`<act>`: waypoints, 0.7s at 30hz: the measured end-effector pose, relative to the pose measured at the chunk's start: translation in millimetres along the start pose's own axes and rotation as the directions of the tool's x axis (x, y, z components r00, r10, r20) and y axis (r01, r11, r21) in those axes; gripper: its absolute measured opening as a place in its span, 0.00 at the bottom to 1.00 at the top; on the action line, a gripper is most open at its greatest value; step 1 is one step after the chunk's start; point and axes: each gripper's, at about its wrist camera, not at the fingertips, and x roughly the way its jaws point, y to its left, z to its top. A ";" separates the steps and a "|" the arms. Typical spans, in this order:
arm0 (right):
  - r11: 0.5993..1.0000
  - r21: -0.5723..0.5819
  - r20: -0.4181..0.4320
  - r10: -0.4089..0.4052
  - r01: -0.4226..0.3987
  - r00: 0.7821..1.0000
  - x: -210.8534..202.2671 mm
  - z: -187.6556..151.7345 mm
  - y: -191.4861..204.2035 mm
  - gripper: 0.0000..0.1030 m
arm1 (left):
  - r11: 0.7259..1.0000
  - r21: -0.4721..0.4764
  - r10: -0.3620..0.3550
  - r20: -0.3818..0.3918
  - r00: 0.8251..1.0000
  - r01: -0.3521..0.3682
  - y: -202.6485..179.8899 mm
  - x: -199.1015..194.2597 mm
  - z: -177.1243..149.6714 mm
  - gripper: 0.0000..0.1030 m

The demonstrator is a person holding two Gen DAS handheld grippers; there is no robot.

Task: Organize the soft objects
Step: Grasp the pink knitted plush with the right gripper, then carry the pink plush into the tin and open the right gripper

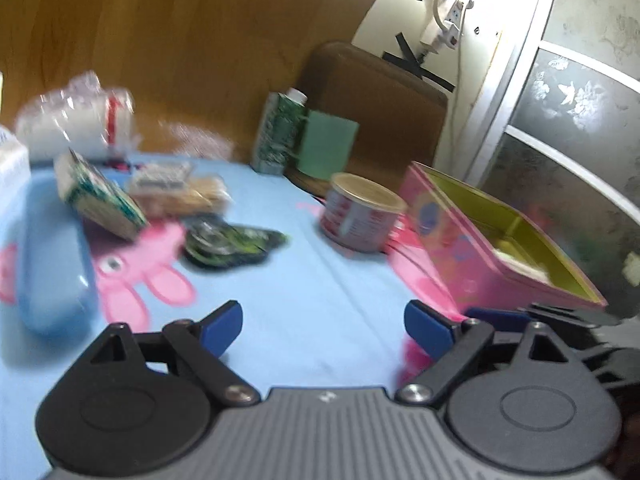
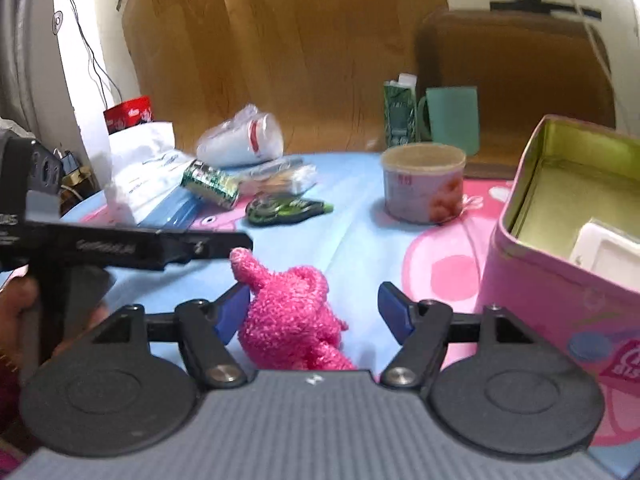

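pink plush toy (image 2: 290, 312) is straddled by wide-open right gripper (image 2: 314, 310), not gripped; left gripper (image 1: 323, 330) held wide open, w/ nothing btwn fingers.

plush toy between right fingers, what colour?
Hot pink plush toy, clearest in the right wrist view.

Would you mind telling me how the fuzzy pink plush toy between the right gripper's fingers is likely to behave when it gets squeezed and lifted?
The pink plush toy looks fluffy, so it will probably compress and feel light. Its thin limb may flop once raised. The open right gripper stands wide around it, with the left finger close against it; the shaggy pile should resist slipping, though a shallow pinch might catch only fuzz.
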 end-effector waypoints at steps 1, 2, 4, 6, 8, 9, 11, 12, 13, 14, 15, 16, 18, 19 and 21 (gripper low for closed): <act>1.000 -0.006 0.010 0.004 -0.003 1.000 -2.3 -1.1 1.2 0.76 | 1.000 -0.016 -0.014 -0.007 1.000 0.014 -3.6 -1.1 -1.2 0.93; 1.000 -0.010 0.013 0.011 -0.011 1.000 -5.2 -3.8 -0.5 0.78 | 0.999 -0.031 -0.029 -0.011 1.000 0.029 -7.0 -3.3 -1.7 0.94; 0.999 -0.040 0.007 0.032 -0.032 0.999 -3.4 -9.3 1.2 0.79 | 0.996 -0.057 -0.067 -0.009 0.998 0.066 -12.9 -9.4 0.0 0.94; 0.997 -0.070 -0.003 0.034 -0.034 0.999 -2.1 -15.4 3.1 0.79 | 0.990 -0.082 -0.116 -0.008 0.993 0.115 -18.9 -14.5 2.5 0.94; 0.996 -0.082 -0.021 0.030 -0.031 0.999 -0.4 -23.4 6.4 0.79 | 0.987 -0.073 -0.144 -0.030 0.989 0.141 -30.2 -11.7 2.8 0.94; 0.996 -0.080 -0.036 0.025 -0.028 0.999 1.7 -26.6 6.2 0.78 | 0.988 -0.056 -0.145 -0.049 0.988 0.142 -37.1 -7.9 1.7 0.92; 0.998 -0.067 -0.059 0.010 -0.014 0.998 6.0 -32.9 5.0 0.67 | 0.991 -0.006 -0.133 -0.110 0.985 0.134 -54.0 5.1 -3.4 0.79; 0.997 -0.072 -0.034 -0.004 0.001 0.999 4.2 -35.2 4.5 0.45 | 0.992 0.026 -0.119 -0.159 0.980 0.124 -63.2 16.2 -7.0 0.59; 0.997 -0.074 -0.030 -0.010 0.008 1.000 4.0 -35.9 3.2 0.39 | 0.992 0.044 -0.109 -0.192 0.975 0.120 -69.3 24.8 -9.9 0.56; 0.998 -0.070 -0.026 -0.014 0.012 1.000 3.3 -36.1 1.1 0.38 | 0.992 0.056 -0.102 -0.189 0.977 0.114 -75.4 29.5 -11.1 0.56; 0.998 -0.064 -0.019 -0.026 0.025 0.999 2.2 -36.8 -0.7 0.38 | 0.991 0.067 -0.101 -0.189 0.977 0.115 -81.0 30.9 -8.8 0.56; 0.997 -0.064 0.000 -0.043 0.043 0.999 -0.8 -37.8 -1.5 0.38 | 0.989 0.081 -0.105 -0.188 0.976 0.122 -87.3 31.9 -4.2 0.56; 0.995 -0.065 0.068 -0.074 0.079 0.995 -13.8 -35.3 -6.0 0.38 | 0.981 0.111 -0.141 -0.160 0.977 0.159 -102.9 30.8 10.2 0.56; 0.993 -0.059 0.108 -0.093 0.099 0.990 -22.2 -32.4 -7.9 0.38 | 0.976 0.126 -0.158 -0.142 0.977 0.176 -111.3 30.5 17.4 0.57; 0.990 -0.032 0.189 -0.128 0.136 0.974 -38.0 -22.3 -19.4 0.38 | 0.964 0.170 -0.188 -0.105 0.977 0.204 -135.1 33.4 33.7 0.58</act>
